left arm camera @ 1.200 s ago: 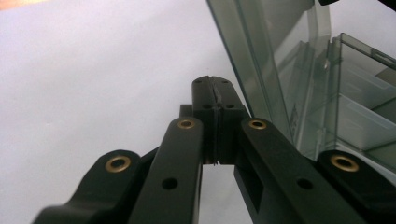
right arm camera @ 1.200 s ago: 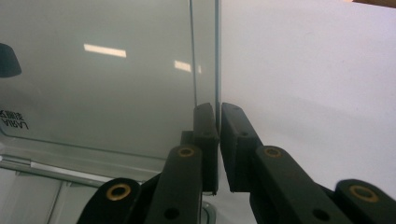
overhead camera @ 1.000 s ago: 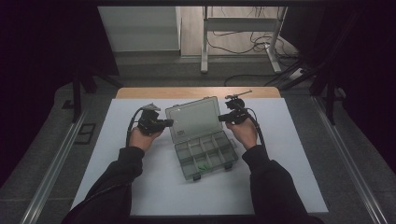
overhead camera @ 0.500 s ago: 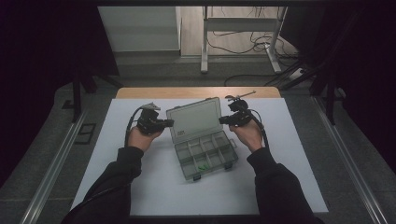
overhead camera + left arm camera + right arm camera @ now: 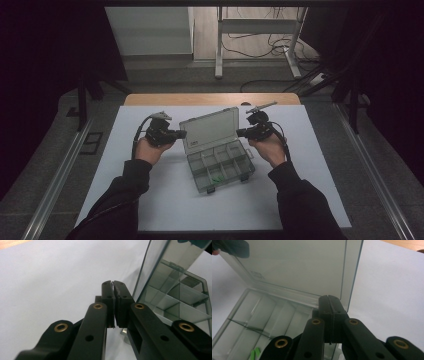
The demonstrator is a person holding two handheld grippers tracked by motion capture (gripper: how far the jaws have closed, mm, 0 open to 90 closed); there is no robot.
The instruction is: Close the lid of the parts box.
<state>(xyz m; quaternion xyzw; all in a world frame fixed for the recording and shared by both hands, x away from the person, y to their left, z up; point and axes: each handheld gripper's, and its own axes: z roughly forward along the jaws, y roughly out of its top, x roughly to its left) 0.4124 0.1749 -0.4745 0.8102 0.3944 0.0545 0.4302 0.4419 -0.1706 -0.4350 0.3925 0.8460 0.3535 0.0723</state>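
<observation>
Lying near the middle of the white worktop [image 5: 150, 200], a clear plastic compartment box [image 5: 222, 167] is seen in the high view with its lid [image 5: 210, 129] raised and leaning back toward the far edge. The box is set at an angle to the worktop's edges, and its tray is divided into several small compartments; a small green item [image 5: 216, 180] is lodged in one of the compartments near the front. The left hand-held gripper [image 5: 179, 134] is held just beside the left edge of the lid, pointing toward it, and its jaws are pressed fully together with nothing between them, as is shown in the left gripper view [image 5: 113, 290], where the lid's edge [image 5: 145, 272] stands just to the right of the tips. Whether the tips touch the lid cannot be told. The right hand-held gripper [image 5: 242, 132] is held at the right edge of the lid, pointing inward. Its jaws have just been closing and are now seen shut on nothing in the right gripper view [image 5: 329, 305], with the lid [image 5: 294, 267] rising behind them and the green item [image 5: 255, 353] visible low at the left. Both forearms, in dark sleeves, are brought in from the near side.
</observation>
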